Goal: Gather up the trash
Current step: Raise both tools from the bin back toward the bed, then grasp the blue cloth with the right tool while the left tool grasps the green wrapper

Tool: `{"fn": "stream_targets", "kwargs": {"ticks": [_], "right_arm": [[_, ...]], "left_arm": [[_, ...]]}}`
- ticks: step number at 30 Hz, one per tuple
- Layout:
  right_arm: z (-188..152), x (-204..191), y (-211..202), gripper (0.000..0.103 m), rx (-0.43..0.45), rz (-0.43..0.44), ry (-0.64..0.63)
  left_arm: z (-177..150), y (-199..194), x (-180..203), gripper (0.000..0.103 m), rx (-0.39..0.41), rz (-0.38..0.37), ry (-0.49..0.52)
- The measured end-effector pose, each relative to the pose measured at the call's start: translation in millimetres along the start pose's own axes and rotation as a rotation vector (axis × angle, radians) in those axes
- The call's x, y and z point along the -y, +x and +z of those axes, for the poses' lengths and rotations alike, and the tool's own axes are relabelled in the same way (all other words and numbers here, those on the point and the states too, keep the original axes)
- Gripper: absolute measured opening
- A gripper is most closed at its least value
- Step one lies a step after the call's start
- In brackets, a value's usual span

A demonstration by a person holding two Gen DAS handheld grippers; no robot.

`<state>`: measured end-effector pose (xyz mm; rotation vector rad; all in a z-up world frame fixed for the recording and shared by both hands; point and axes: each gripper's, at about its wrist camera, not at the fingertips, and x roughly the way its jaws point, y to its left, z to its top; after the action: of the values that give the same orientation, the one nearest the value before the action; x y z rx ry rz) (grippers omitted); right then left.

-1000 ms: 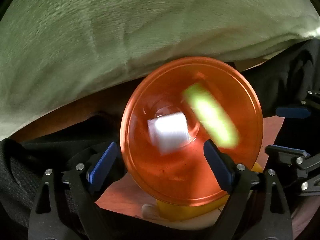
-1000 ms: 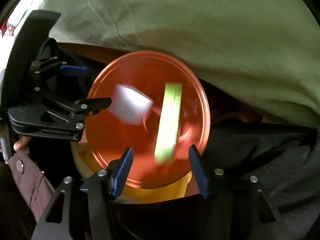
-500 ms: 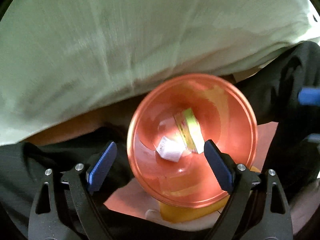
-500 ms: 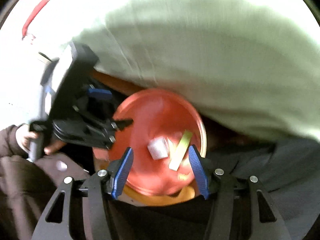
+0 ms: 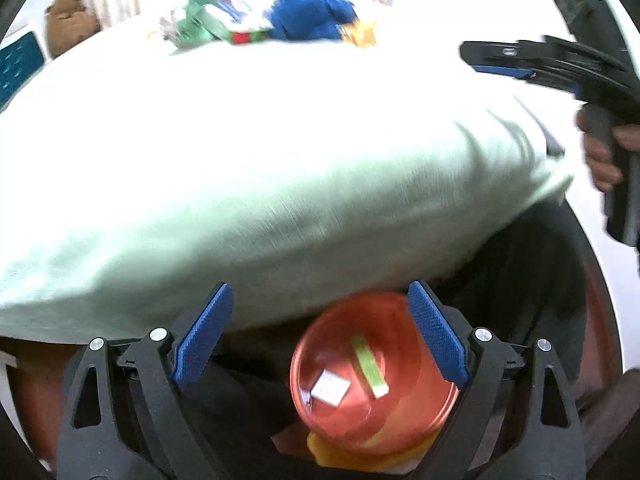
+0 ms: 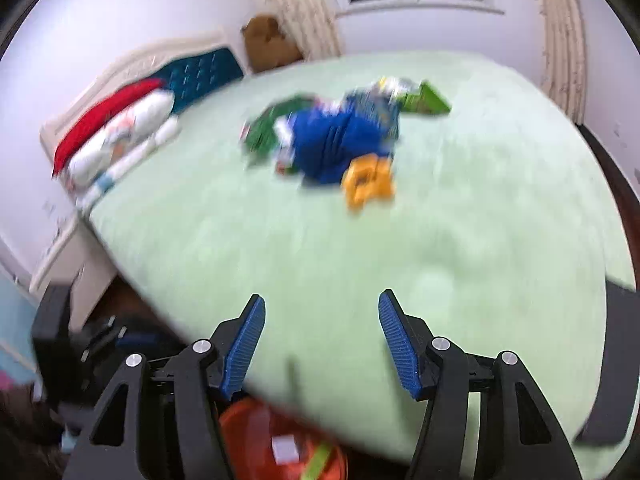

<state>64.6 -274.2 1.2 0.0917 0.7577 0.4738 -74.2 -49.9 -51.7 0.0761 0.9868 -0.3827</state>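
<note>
An orange bin (image 5: 374,380) stands on the floor below the bed edge. In it lie a white paper scrap (image 5: 330,390) and a green strip (image 5: 370,364). The bin also shows at the bottom of the right wrist view (image 6: 256,440). My left gripper (image 5: 320,332) is open and empty, above the bin. My right gripper (image 6: 320,336) is open and empty, raised over the bed; it also shows in the left wrist view (image 5: 560,64). A pile of trash lies mid-bed: blue wrappers (image 6: 340,140), green packets (image 6: 268,128) and a yellow packet (image 6: 368,184).
The pale green bed (image 6: 460,240) fills both views. Pillows (image 6: 120,140) and a teal headboard (image 6: 204,72) are at the far left. A brown stuffed toy (image 6: 268,42) sits by the wall. Dark clothing (image 5: 516,280) is beside the bin.
Both grippers have lifted up and away from the bin and now face the bed. The white scrap and green strip have dropped into the bin and lie at its bottom.
</note>
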Motion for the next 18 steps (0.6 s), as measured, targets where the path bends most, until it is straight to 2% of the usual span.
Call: {"fn": "stream_targets", "kwargs": {"ticks": [4, 7, 8, 12, 14, 18], "right_arm": [[36, 4, 29, 0.064, 0.046, -0.012, -0.034], [64, 5, 48, 0.081, 0.052, 0.008, -0.053], [74, 7, 53, 0.083, 0.049, 0.014, -0.06], [112, 10, 97, 0.088, -0.026, 0.044, -0.066], [119, 11, 113, 0.091, -0.059, 0.053, -0.06], [127, 14, 159, 0.092, -0.18, 0.028, -0.097]], "left_arm": [[10, -9, -9, 0.09, 0.042, 0.016, -0.048], [10, -2, -15, 0.09, 0.033, 0.021, -0.071], [10, 0, -17, 0.09, 0.028, 0.021, -0.078], [4, 12, -23, 0.09, 0.021, 0.022, -0.103], [6, 12, -26, 0.09, 0.023, 0.021, -0.111], [12, 10, -31, 0.09, 0.031, 0.027, -0.114]]}}
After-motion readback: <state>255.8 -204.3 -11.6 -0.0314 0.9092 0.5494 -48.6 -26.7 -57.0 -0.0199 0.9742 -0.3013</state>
